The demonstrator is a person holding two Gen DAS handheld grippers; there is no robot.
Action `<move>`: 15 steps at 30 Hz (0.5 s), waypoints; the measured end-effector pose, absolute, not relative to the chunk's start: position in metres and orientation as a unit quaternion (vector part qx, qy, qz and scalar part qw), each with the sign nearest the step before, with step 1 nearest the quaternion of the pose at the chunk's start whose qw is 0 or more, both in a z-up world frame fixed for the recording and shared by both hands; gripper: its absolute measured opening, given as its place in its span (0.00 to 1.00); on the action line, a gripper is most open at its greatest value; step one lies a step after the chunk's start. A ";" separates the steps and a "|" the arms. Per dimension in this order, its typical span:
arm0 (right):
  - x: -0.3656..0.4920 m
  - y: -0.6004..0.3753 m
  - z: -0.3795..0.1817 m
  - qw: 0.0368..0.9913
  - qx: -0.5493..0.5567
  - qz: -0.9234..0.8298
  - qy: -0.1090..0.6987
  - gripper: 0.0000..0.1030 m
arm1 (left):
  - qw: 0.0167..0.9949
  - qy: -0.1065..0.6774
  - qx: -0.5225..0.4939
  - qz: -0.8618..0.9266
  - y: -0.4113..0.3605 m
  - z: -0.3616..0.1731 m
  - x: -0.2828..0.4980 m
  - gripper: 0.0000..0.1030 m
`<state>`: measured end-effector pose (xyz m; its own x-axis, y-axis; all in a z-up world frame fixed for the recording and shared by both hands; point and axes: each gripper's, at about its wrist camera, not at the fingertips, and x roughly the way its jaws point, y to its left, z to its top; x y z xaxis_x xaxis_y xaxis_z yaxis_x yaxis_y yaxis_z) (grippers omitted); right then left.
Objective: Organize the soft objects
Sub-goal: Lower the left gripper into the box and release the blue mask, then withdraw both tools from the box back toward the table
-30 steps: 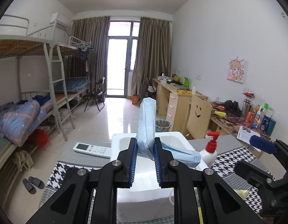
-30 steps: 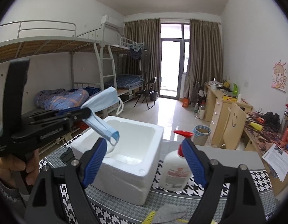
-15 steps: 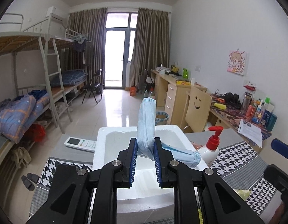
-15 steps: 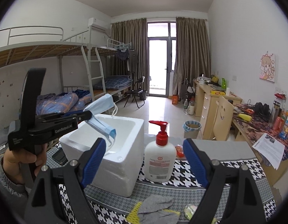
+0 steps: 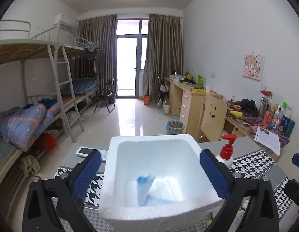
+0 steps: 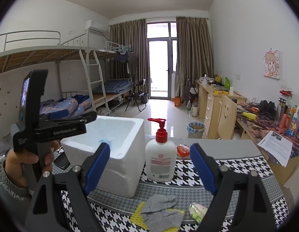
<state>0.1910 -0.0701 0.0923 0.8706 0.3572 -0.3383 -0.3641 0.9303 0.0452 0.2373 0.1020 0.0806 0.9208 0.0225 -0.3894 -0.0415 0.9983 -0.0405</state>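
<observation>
The left claw (image 5: pixel 148 171) hovers level over the white foam box (image 5: pixel 190 150), its blue-padded jaws spread wide to either side of the box's walls and holding nothing. From the right wrist view the person's left hand (image 6: pixel 23 160) grips the handle of that claw at the left edge of the counter (image 6: pixel 226 145). The right claw (image 6: pixel 150 166) sits lower and nearer the front edge, jaws likewise wide apart and empty, framing the white pump bottle (image 6: pixel 161 160) with its red nozzle. Inside the foam box lies the blue face mask (image 5: pixel 145 188), propped against the near wall on the box floor. The box stands toward the left side of the houndstooth cloth (image 6: pixel 244 166), with the bottle just beside its right wall. A grey sock (image 6: pixel 162 210) lies near the front edge.
</observation>
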 end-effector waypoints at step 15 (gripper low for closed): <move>0.132 -0.098 0.107 0.970 -0.004 0.201 0.135 0.85 | 0.986 0.164 -0.014 0.026 0.078 0.101 0.154 0.99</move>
<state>0.1324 -0.0984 0.1074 0.8829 0.3891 -0.2630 -0.3912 0.9191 0.0465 0.1538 0.0782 0.1011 0.9447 0.0472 -0.3245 -0.0564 0.9982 -0.0191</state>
